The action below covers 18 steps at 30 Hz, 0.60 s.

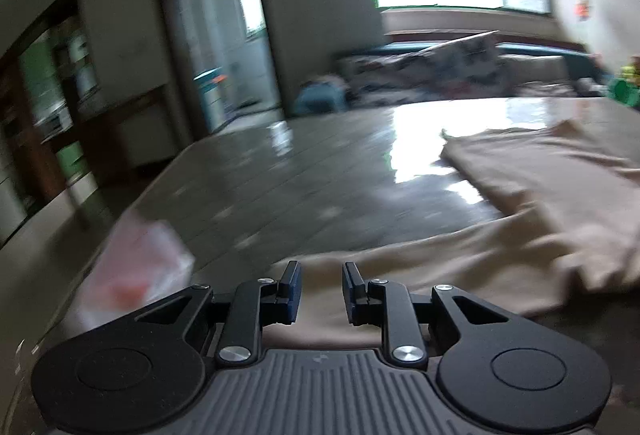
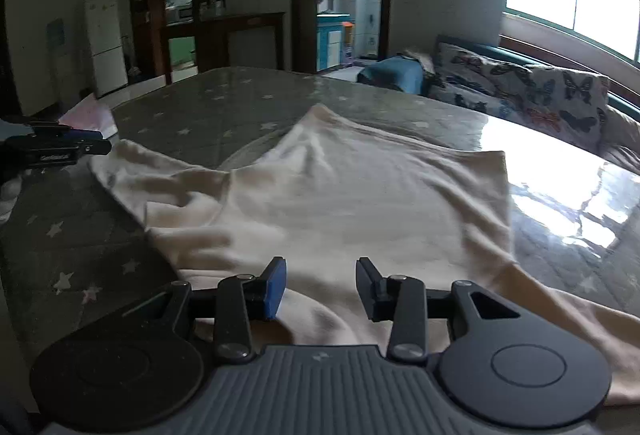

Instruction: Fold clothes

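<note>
Right wrist view: your right gripper (image 2: pixel 320 287) fingers spread, empty, over the cream garment (image 2: pixel 360 195).
Left gripper (image 1: pixel 321 291): your fingers apart, empty.
Table (image 2: pixel 200 115): star-patterned cover.

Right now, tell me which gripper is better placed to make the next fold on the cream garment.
Probably the right gripper: open, directly over the cream garment, facing its middle. The left gripper sits at the garment's edge, angled toward bare table.

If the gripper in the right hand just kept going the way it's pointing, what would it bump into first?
Most likely the cream garment spread on the table: the open right gripper tilts down over it, nothing between. How far away is hard to judge.
</note>
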Available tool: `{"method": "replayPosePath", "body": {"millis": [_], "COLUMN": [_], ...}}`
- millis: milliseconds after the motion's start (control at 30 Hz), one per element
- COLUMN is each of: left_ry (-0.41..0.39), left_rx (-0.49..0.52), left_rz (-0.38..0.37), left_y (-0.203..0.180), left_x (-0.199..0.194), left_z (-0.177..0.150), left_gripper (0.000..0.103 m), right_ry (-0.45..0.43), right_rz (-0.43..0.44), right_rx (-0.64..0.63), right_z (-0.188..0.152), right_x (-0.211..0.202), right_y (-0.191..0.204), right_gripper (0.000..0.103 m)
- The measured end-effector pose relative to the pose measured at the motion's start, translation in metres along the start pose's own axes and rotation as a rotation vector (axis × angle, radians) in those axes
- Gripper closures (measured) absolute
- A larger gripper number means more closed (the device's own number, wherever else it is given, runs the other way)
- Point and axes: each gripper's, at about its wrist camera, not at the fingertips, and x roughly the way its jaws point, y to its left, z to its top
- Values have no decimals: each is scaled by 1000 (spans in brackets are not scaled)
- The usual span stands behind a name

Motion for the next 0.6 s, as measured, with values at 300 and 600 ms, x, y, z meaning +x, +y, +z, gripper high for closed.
{"method": "replayPosePath", "body": {"millis": [300, 600], "left_ry": [70, -10], "left_rx": [-96, 6], "left_rz": [-32, 0], "left_y": [22, 12], "left_x": [14, 19], "left_z": [-9, 1], "left_gripper": [76, 96], "right_ry": [12, 39], "right_rz": [23, 36], "right_rx": [-37, -49], "right_z": [4, 0], "right_x": [11, 21], "right_y": [13, 17], "right_gripper": [63, 63]}}
